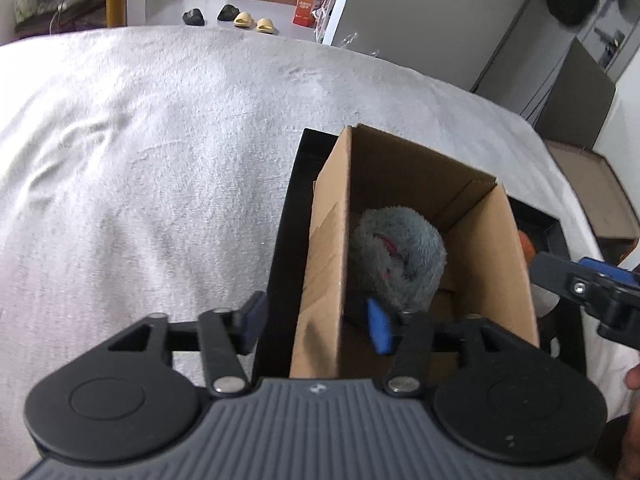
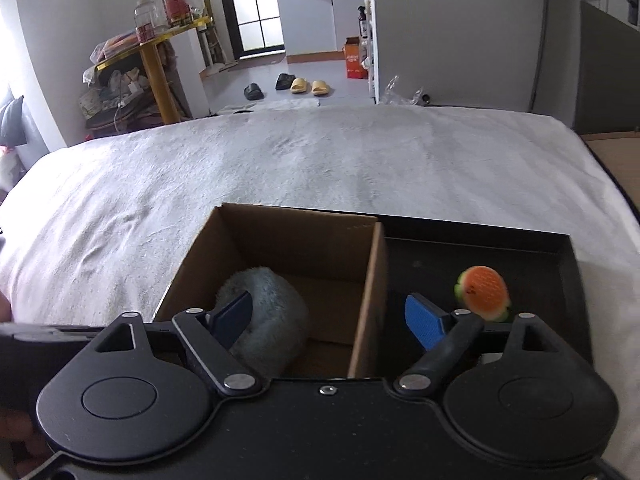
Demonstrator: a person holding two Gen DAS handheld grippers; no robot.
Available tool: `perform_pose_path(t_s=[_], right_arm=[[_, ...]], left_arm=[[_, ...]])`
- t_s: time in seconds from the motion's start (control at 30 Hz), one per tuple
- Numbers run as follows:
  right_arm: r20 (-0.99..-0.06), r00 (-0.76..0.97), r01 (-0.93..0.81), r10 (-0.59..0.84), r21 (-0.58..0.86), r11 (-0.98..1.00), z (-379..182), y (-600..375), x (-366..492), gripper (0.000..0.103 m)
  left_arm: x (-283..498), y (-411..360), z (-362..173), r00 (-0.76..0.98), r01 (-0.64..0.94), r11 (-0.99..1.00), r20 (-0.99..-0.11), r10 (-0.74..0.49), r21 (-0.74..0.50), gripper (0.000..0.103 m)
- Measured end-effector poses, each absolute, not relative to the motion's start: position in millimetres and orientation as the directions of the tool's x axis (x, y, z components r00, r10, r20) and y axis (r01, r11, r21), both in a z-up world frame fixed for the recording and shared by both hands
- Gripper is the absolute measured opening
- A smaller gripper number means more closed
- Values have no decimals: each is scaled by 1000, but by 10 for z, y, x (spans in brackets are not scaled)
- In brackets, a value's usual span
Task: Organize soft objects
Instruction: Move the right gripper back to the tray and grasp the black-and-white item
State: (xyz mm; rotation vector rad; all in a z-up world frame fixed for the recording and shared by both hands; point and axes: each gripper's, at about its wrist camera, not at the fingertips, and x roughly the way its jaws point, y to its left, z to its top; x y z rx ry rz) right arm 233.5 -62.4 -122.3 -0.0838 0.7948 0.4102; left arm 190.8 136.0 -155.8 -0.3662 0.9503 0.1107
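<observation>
A brown cardboard box (image 1: 492,240) (image 2: 288,236) stands in a black tray (image 1: 288,232) (image 2: 532,244) on a bed. A grey-blue plush toy (image 1: 396,256) (image 2: 268,312) lies inside the box. A soft orange watermelon-slice toy (image 2: 482,292) lies in the tray to the right of the box. My left gripper (image 1: 316,326) is open and empty, straddling the box's left wall. My right gripper (image 2: 330,320) is open and empty, straddling the box's right wall, and shows at the right edge of the left wrist view (image 1: 588,288).
The bed is covered by a white fleecy blanket (image 1: 140,160) (image 2: 200,172). Beyond its far edge are slippers (image 2: 304,86), an orange carton (image 2: 356,62) and a cluttered yellow shelf (image 2: 152,60). A brown box (image 1: 600,192) sits on the floor to the right.
</observation>
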Motion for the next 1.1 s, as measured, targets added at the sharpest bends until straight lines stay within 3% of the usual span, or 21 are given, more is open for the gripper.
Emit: perform_pose_path(t_s=[0.3, 0.7, 0.97, 1.1], right_arm=[[-696, 653, -337, 297, 84, 938, -1298, -1004, 2230, 86], [-705, 665, -188, 245, 160, 969, -1598, -1572, 2193, 85], [-704, 677, -76, 214, 222, 972, -1852, -1959, 2173, 69], [-703, 684, -14, 192, 251, 968, -1975, -2117, 2176, 66]], left_arm=[[1787, 1188, -1492, 573, -238, 963, -819, 36, -125, 67], [1792, 948, -1529, 527, -245, 969, -844, 98, -40, 77], [1817, 794, -1544, 503, -252, 967, -847, 171, 46, 77], [1825, 725, -1553, 488, -248, 965, -850, 200, 85, 77]])
